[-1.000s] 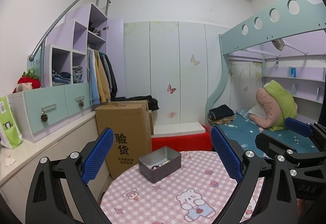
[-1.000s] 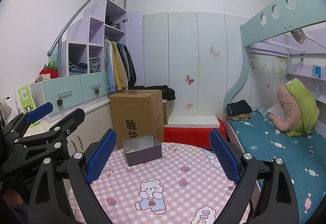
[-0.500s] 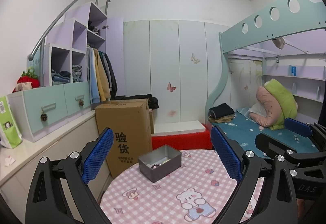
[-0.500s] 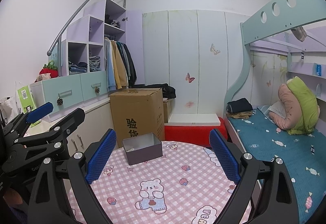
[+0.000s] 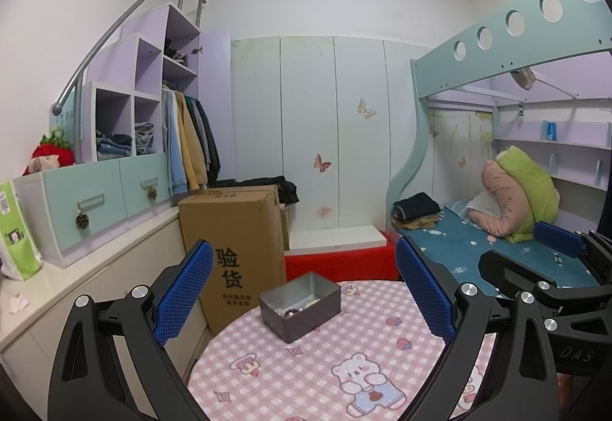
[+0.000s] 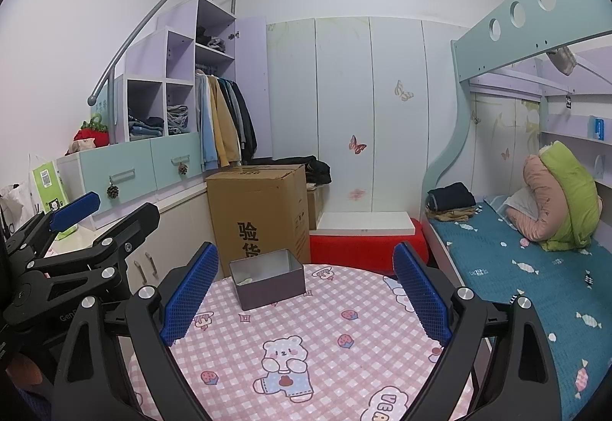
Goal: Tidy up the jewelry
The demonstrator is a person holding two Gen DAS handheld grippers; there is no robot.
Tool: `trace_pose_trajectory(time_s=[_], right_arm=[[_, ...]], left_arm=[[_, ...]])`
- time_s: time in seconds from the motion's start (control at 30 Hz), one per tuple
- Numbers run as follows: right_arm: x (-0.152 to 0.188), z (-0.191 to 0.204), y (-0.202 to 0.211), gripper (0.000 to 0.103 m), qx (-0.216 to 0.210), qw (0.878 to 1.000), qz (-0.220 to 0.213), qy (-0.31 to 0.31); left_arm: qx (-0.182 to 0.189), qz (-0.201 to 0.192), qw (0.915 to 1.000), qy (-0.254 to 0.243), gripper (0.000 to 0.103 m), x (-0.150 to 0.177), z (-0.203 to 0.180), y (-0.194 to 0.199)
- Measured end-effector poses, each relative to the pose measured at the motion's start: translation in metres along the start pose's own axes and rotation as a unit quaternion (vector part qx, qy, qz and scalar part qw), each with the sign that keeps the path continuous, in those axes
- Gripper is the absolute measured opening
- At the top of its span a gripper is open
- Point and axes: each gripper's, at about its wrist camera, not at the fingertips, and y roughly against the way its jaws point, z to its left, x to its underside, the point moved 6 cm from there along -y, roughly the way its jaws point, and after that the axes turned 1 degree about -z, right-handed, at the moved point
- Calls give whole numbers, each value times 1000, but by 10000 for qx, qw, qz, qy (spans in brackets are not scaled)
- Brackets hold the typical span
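Grey metal tin [image 5: 300, 306] is sitting toward the far edge of the pink checked table [image 5: 313, 367], jewelry [image 5: 296, 311] lying inside it. I am holding left gripper [image 5: 304, 295] and right gripper [image 6: 302, 291] spread wide and empty short of the tin, barely shifting over the last second; no table jewelry visible, so stage unclear.
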Motion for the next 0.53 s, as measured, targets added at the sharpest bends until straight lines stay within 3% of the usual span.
trace_pose_trajectory(time_s=[0.53], right_arm=[[2,-2,-12,90,23,9999,133,-104]], left_arm=[[58,166,9998,8,93,5,0,-13]])
